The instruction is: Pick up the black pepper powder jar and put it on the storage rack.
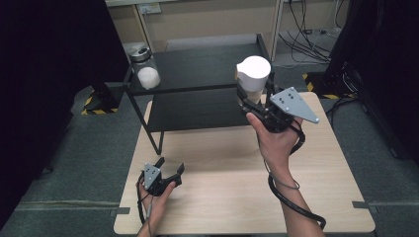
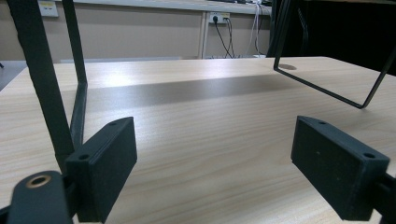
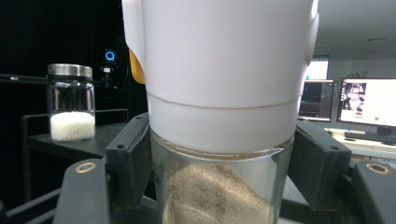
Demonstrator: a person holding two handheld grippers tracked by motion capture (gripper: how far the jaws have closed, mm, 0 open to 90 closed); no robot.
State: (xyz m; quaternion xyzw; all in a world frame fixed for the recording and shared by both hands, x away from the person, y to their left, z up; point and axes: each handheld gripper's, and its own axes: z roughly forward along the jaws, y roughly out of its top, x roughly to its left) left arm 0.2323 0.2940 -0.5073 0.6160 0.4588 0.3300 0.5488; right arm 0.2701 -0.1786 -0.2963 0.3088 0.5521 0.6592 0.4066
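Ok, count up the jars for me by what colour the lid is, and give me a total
White lid: 1, the jar with brownish powder held in the right gripper
Metal lid: 1, the jar with white grains on the black shelf
Total: 2 jars

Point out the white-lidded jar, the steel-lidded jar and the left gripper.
White-lidded jar [image 3: 219,70]: right gripper view, on the lid.
Steel-lidded jar [image 1: 148,77]: high view, on the white contents.
Left gripper [image 1: 170,170]: high view, between the fingertips.
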